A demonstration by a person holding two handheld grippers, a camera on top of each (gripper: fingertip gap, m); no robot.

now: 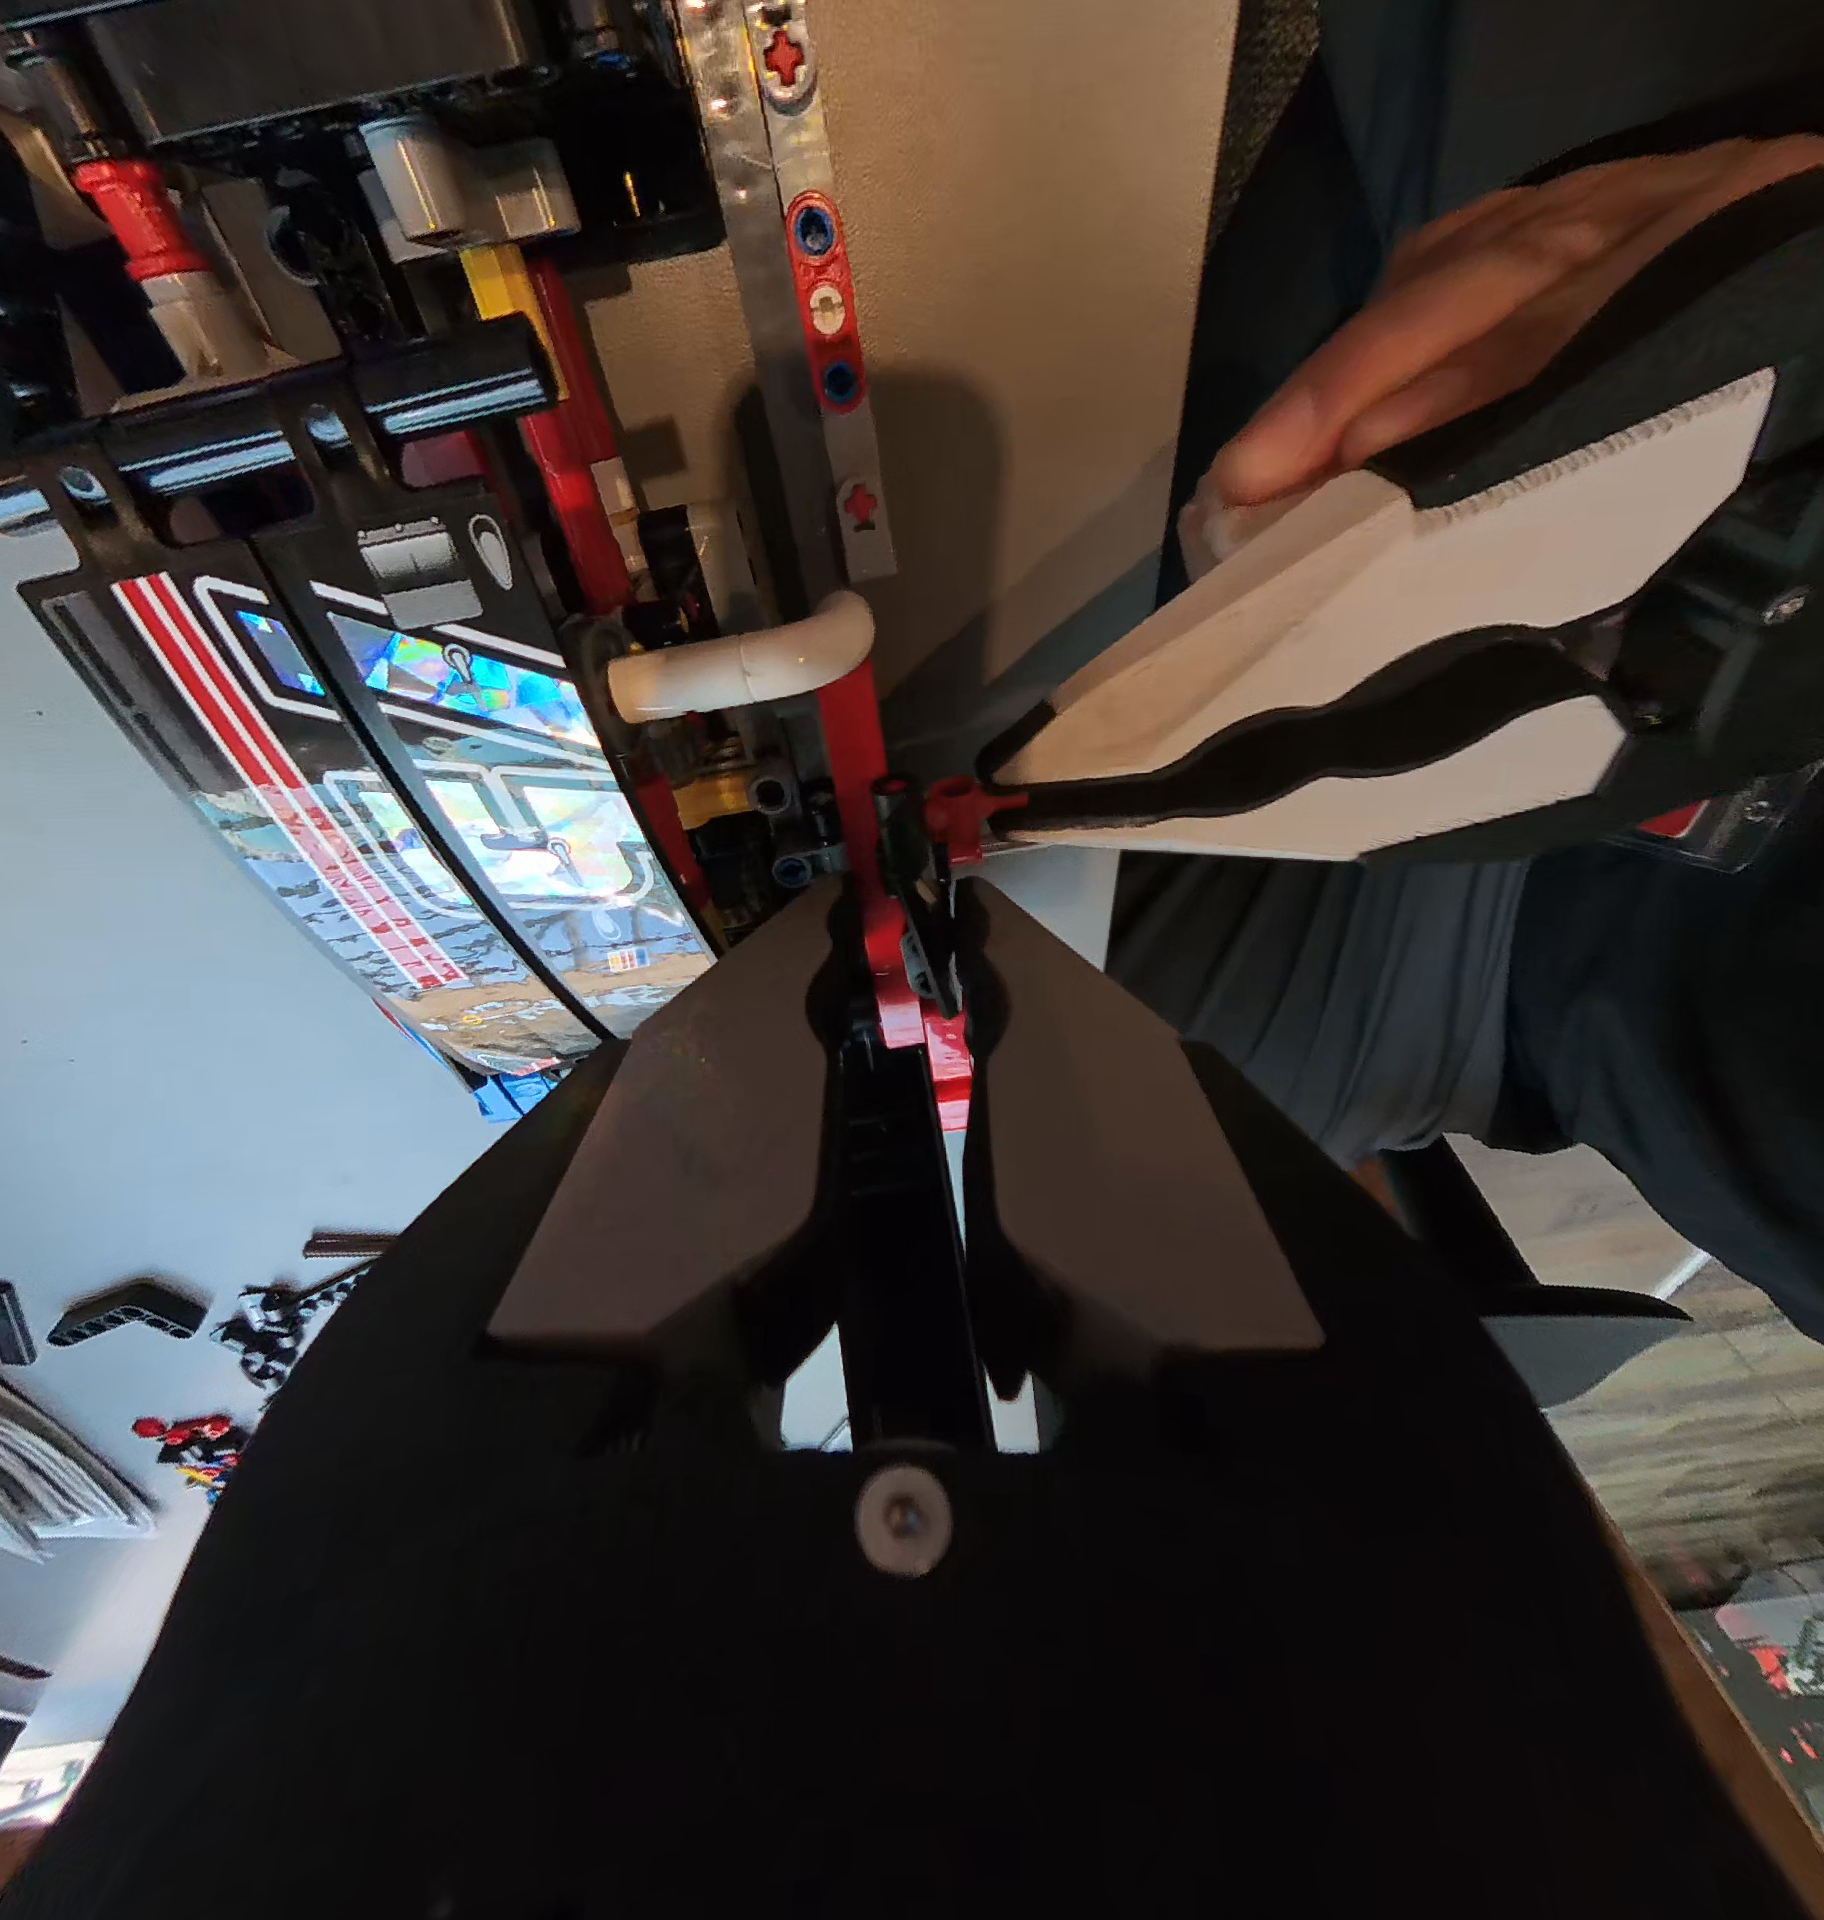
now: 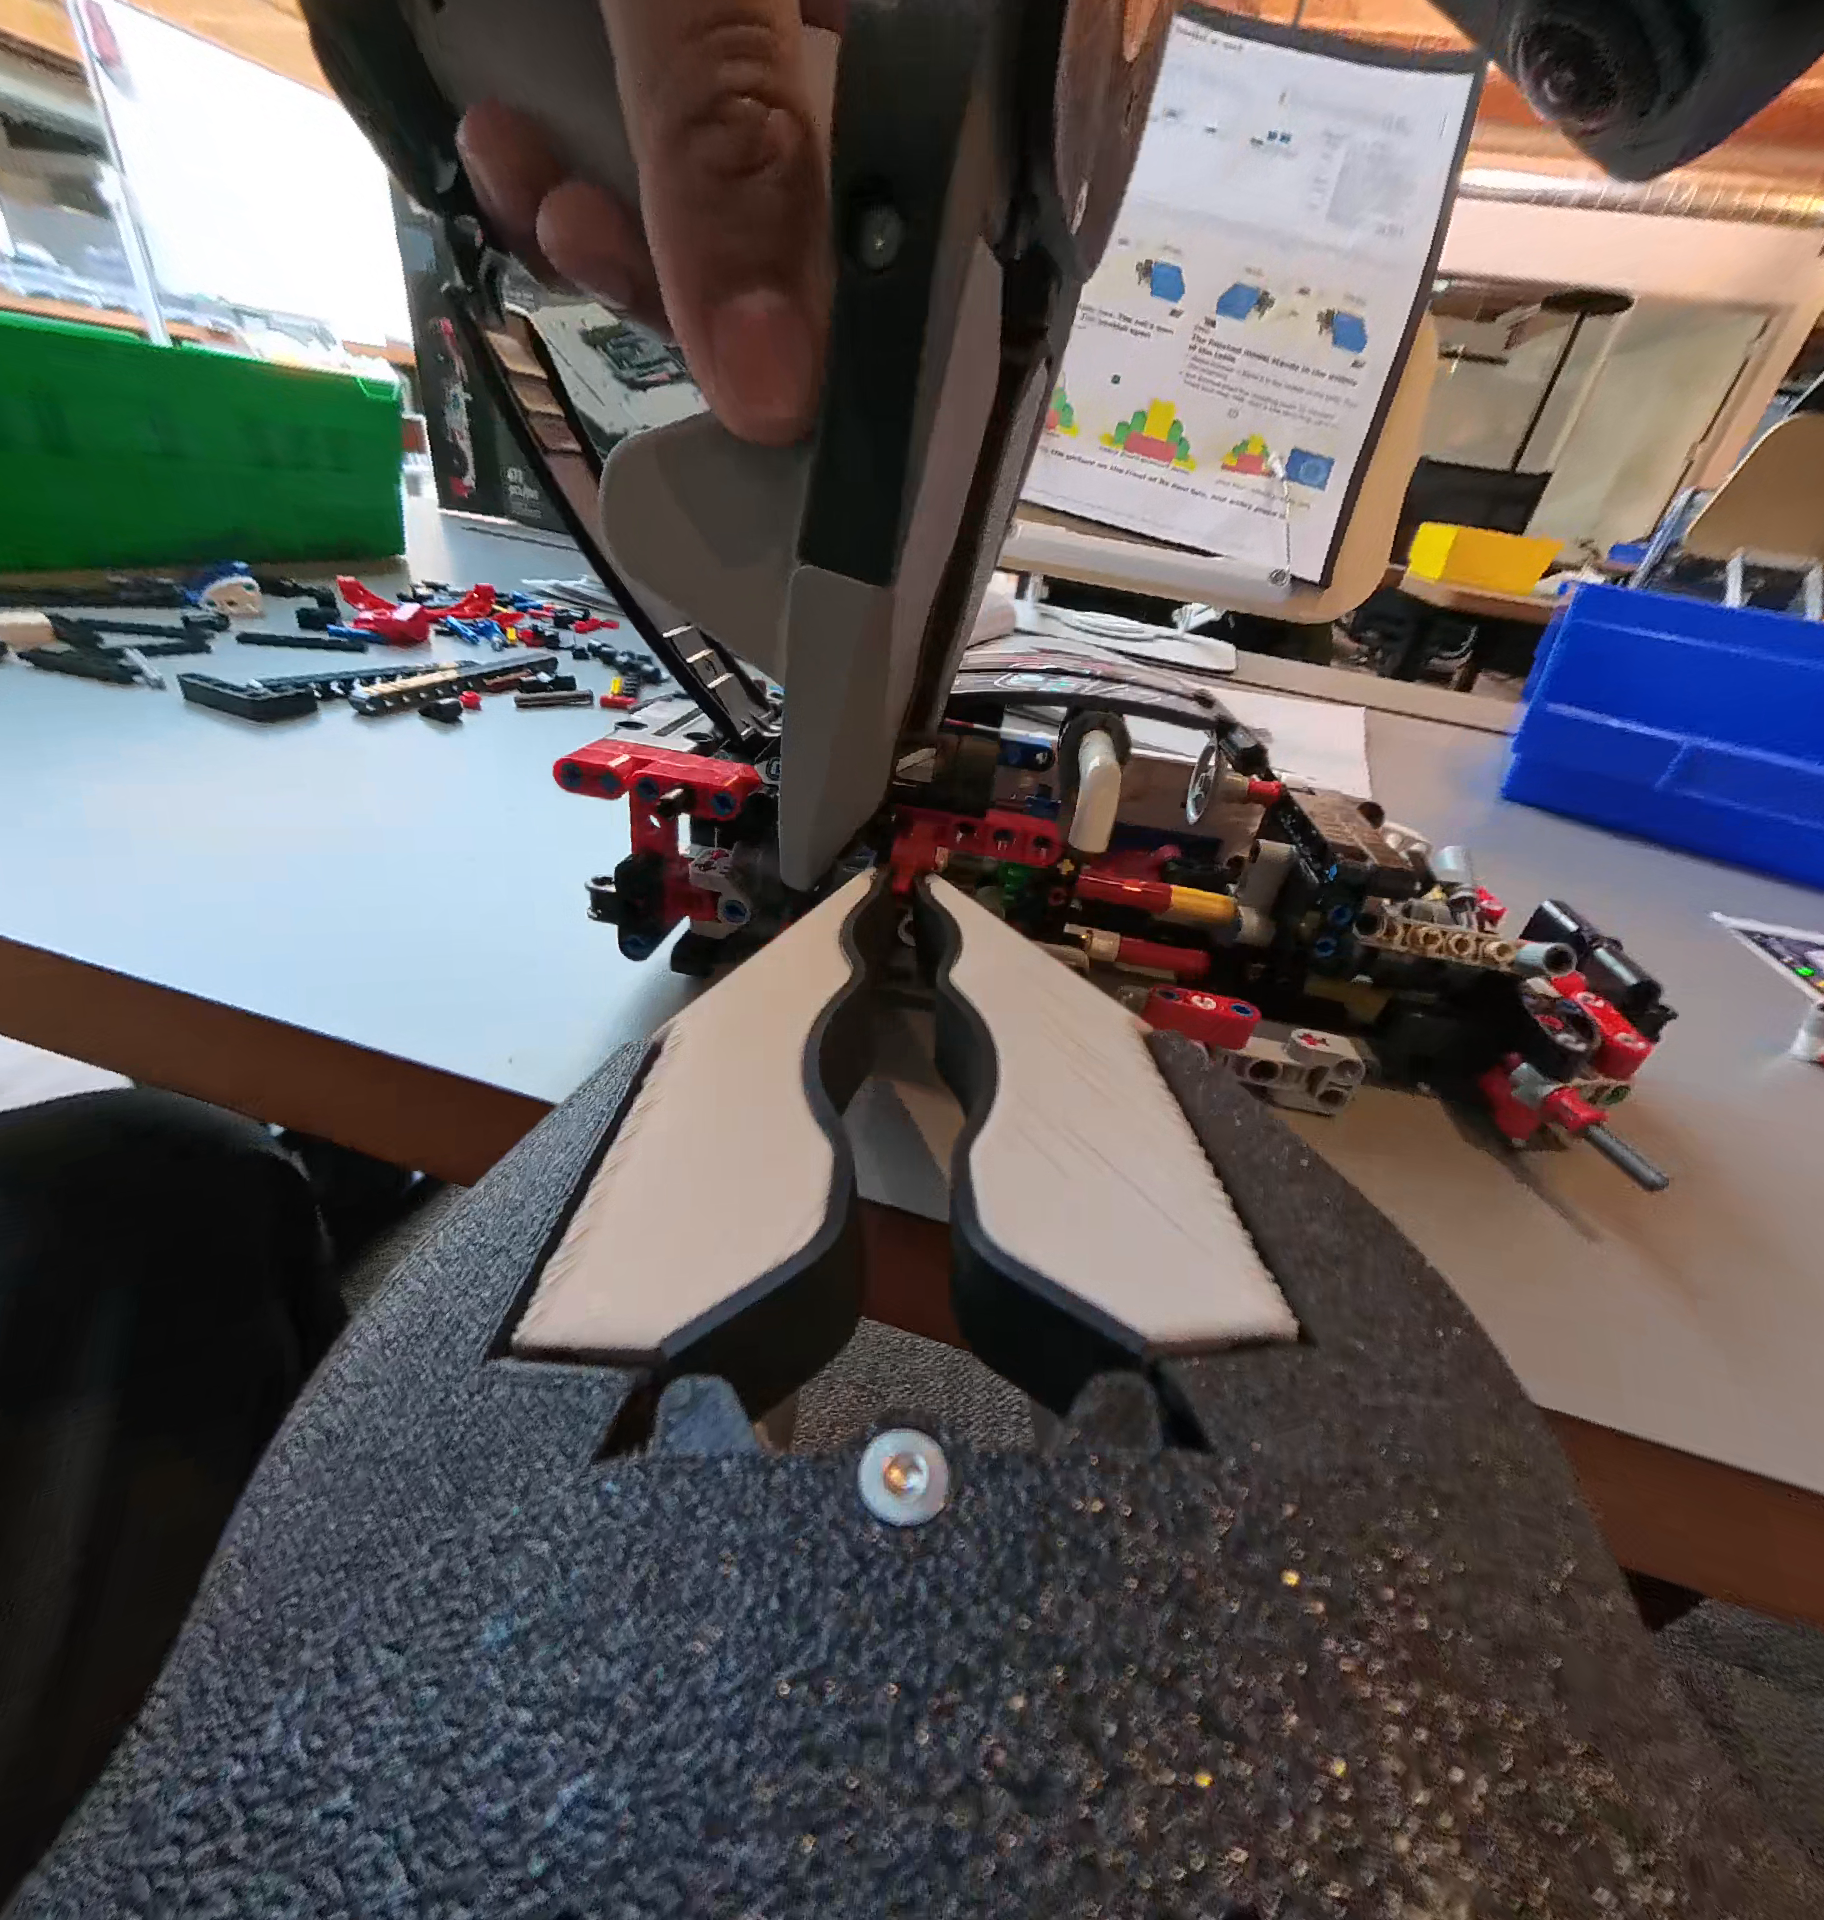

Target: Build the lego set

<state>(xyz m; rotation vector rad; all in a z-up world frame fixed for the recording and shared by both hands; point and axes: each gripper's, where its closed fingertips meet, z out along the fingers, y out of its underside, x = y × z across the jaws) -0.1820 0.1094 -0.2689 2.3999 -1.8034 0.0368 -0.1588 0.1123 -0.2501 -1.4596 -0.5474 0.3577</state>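
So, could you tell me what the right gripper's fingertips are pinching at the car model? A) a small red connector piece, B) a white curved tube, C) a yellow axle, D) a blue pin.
A: in the left wrist view the right gripper has its tips closed on a small red connector piece, beside the red beam of the car model that the left gripper clamps.

One lego car [image 2: 1095, 883], two grippers, one green bin [image 2: 160, 457], one blue bin [image 2: 1697, 727].
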